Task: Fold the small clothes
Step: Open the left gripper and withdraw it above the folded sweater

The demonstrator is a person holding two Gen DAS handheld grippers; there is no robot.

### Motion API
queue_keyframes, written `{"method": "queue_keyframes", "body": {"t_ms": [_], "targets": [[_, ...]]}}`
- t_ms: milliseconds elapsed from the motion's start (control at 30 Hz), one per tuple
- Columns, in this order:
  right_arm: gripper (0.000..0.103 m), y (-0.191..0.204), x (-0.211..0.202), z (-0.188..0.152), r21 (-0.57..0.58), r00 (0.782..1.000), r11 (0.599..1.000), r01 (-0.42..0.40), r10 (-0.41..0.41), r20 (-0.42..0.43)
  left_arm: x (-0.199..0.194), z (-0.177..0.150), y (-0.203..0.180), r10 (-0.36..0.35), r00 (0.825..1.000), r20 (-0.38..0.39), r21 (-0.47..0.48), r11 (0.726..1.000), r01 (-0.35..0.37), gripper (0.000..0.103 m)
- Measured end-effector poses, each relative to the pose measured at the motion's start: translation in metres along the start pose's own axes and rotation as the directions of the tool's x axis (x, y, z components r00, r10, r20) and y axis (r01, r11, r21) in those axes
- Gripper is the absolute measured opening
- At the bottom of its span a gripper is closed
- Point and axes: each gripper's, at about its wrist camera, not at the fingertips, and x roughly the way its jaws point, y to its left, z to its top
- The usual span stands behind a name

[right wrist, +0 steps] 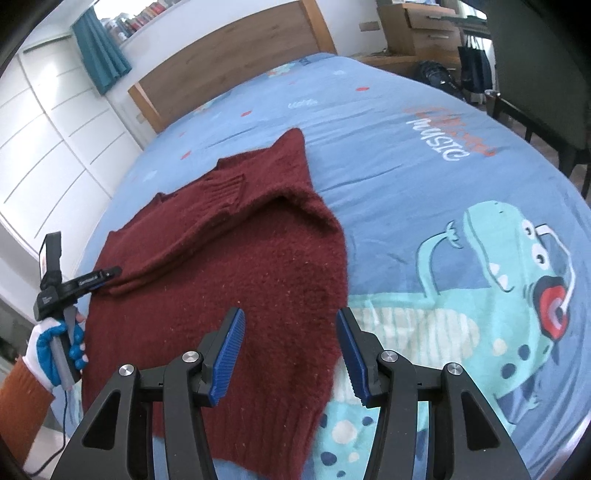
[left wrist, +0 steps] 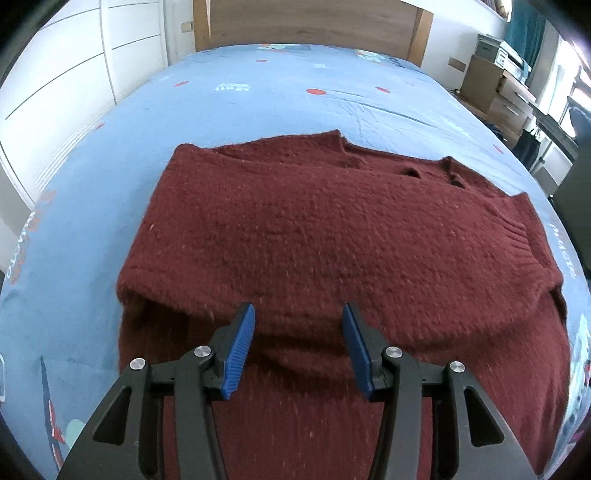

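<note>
A dark red knit sweater (left wrist: 332, 236) lies on the blue bed sheet (left wrist: 258, 96), with a sleeve folded across its body. It also shows in the right wrist view (right wrist: 236, 280). My left gripper (left wrist: 298, 317) is open and empty, just above the sweater's near part. In the right wrist view the left gripper (right wrist: 107, 275) appears at the sweater's left edge, held by a gloved hand. My right gripper (right wrist: 291, 321) is open and empty over the sweater's right side, near the hem.
The sheet (right wrist: 443, 184) carries a dinosaur print (right wrist: 517, 288). A wooden headboard (left wrist: 310, 22) stands at the far end. White wardrobe doors (left wrist: 55, 85) run along the left. A wooden drawer unit (left wrist: 495, 92) and dark chair legs (right wrist: 535, 110) stand to the right.
</note>
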Motion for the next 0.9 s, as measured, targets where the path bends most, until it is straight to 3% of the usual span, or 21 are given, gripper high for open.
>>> {"method": "queue_keyframes", "body": {"t_ms": [133,433,700,900], "targets": [[0.054,0.0,-0.014,-0.002,0.001,1.0,1.0,0.011,-0.011,0.014,-0.002,-0.013,0.004,-0.017,0.999,-0.043,-0.006,1.0,0.016,0.043],[0.054,0.009,-0.033,-0.013,-0.013,1.0,1.0,0.02,-0.02,0.013,-0.015,-0.067,0.004,-0.012,0.999,-0.047,-0.019,1.0,0.011,0.044],[0.054,0.016,-0.041,-0.018,-0.027,0.999,0.999,0.031,-0.031,0.011,-0.046,-0.111,0.01,-0.073,0.996,-0.048,-0.052,0.996,0.07,0.044],[0.054,0.025,-0.04,-0.028,-0.044,0.999,0.998,0.038,-0.039,-0.015,-0.07,-0.129,0.016,-0.012,0.999,-0.044,-0.067,0.998,0.009,0.043]]}}
